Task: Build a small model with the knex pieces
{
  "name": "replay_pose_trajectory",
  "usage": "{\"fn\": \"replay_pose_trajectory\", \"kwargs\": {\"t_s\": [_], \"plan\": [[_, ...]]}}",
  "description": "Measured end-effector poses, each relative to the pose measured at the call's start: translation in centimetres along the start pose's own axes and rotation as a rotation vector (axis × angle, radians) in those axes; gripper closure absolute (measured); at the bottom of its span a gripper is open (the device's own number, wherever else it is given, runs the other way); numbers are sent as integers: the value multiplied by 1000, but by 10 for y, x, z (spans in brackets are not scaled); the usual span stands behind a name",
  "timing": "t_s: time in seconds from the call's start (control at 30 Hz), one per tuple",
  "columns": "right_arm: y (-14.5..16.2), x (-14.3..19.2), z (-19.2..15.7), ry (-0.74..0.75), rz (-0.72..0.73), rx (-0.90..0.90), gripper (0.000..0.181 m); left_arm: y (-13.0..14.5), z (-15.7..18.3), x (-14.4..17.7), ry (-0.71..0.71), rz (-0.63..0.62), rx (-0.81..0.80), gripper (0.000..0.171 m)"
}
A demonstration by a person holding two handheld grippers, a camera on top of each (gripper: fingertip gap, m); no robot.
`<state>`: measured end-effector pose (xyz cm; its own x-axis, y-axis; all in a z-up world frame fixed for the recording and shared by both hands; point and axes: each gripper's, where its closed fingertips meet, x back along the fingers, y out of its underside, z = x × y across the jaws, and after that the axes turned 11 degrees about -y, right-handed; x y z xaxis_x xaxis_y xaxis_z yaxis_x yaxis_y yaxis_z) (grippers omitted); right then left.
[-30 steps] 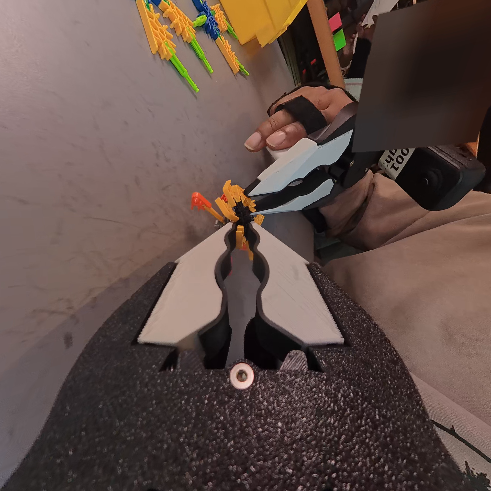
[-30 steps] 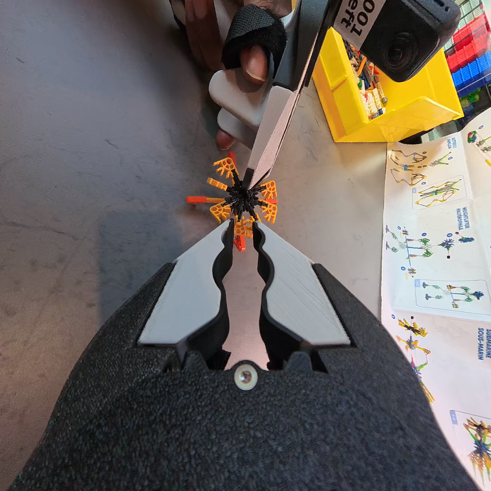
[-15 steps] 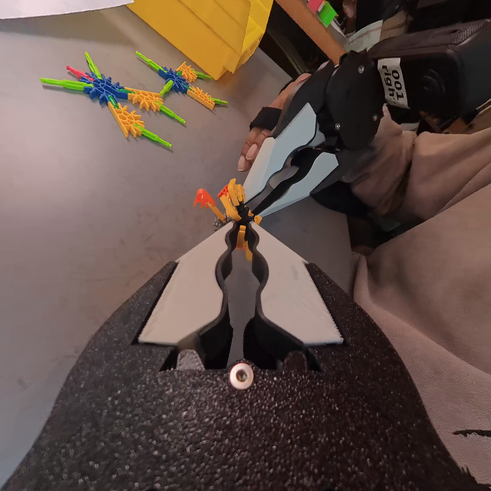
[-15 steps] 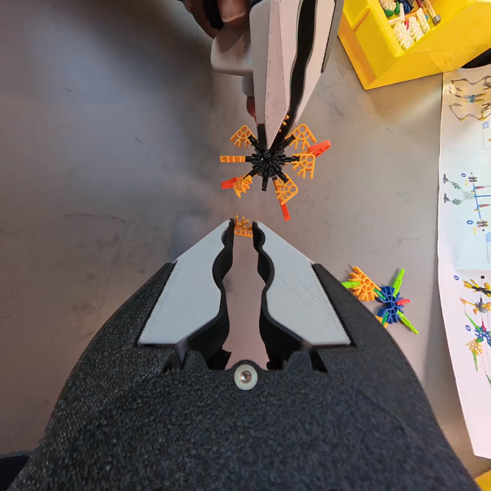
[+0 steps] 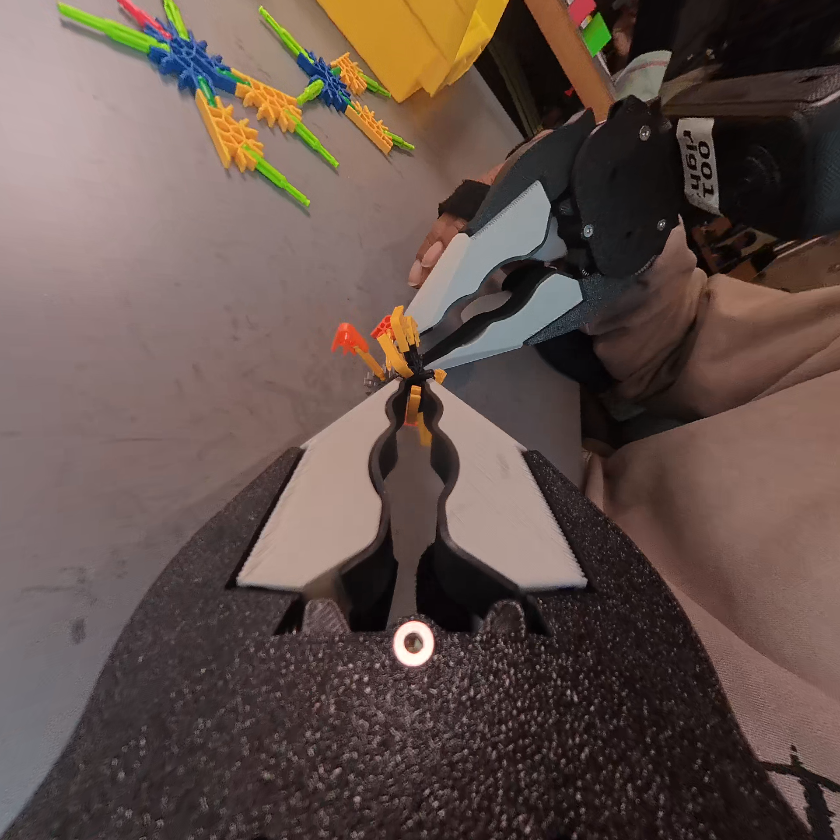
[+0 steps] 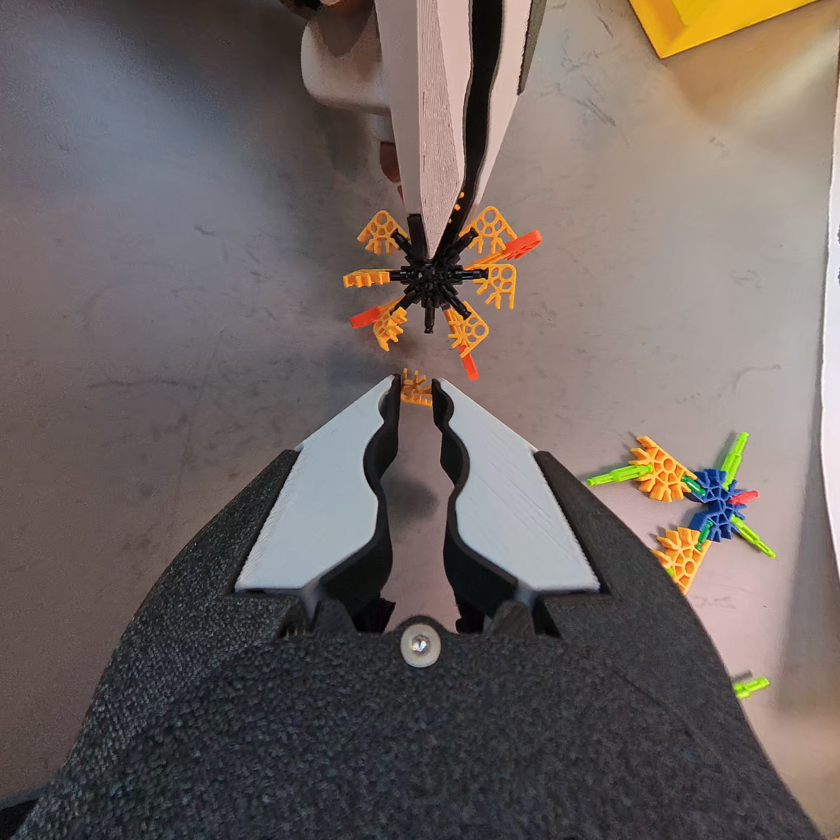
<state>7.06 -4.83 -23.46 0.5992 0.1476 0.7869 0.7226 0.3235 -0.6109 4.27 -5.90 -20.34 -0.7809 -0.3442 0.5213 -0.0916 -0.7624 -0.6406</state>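
Radiating black rods tipped with orange connectors, the spiky toy model (image 6: 427, 282) hangs above the grey table (image 6: 136, 272), pinched at its hub by the left gripper (image 5: 416, 379). Right gripper (image 6: 416, 386): clamped on a small orange connector piece (image 6: 416, 390), just short of the model's bare rod. Two blue-hub models (image 5: 191, 63) lie well apart near a yellow bin (image 5: 409, 36)

A grey, scuffed table (image 6: 136, 318) carries two blue-hubbed toy stars (image 5: 200, 68) with orange fans and green rods, lying flat close together. Just beyond them sits a yellow bin (image 5: 409, 41). A white paper sheet (image 6: 832, 318) lies along one edge, and a loose green rod (image 6: 750, 685) nearby.
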Motion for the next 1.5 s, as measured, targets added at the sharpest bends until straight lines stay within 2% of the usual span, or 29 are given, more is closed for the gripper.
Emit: {"fn": "replay_pose_trajectory", "kwargs": {"t_s": [0.1, 0.3, 0.4, 0.6, 0.67, 0.77, 0.83, 0.97, 1.17, 1.23, 1.3, 1.37, 1.4, 1.5], "plan": [[0, -2, -2, -19, 6, -30, 170, 4, -3, -1, 14, -29, 53, 164], [3, -3, -5, -43, -7, -76, 170, 10, -3, -3, 1, -58, 33, 162], [3, -3, -4, -50, 10, -103, 169, 13, -8, -1, -33, -84, 7, 148], [0, 14, -3, -32, 34, -95, 170, 11, -25, 18, -131, -103, -48, 136], [-11, 23, -1, -11, 70, -78, 170, -4, -26, 29, -118, -23, -21, 137], [-33, 30, 0, 25, 116, -6, 170, -24, 7, 38, 77, 87, 45, 143], [-46, 30, 2, 59, 117, 44, 169, -27, 24, 32, 164, 107, 93, 146], [-64, 29, 9, 132, 100, 111, 170, -27, 29, 22, 215, 114, 186, 148], [-75, 26, 14, 180, 69, 170, 170, -27, 22, 19, 177, 130, 192, 168], [-80, 29, 17, 188, 115, 144, 170, -32, 23, 23, 200, 161, 201, 168], [-87, 36, 20, 182, 220, 74, 169, -40, 27, 29, 251, 215, 211, 168], [-94, 46, 22, 127, 381, -82, 155, -50, 32, 37, 315, 278, 216, 168], [-95, 52, 24, 85, 472, -178, 154, -54, 34, 41, 336, 307, 215, 168], [-97, 65, 23, -82, 745, -469, 167, -61, 39, 49, 369, 368, 187, 169]]}}
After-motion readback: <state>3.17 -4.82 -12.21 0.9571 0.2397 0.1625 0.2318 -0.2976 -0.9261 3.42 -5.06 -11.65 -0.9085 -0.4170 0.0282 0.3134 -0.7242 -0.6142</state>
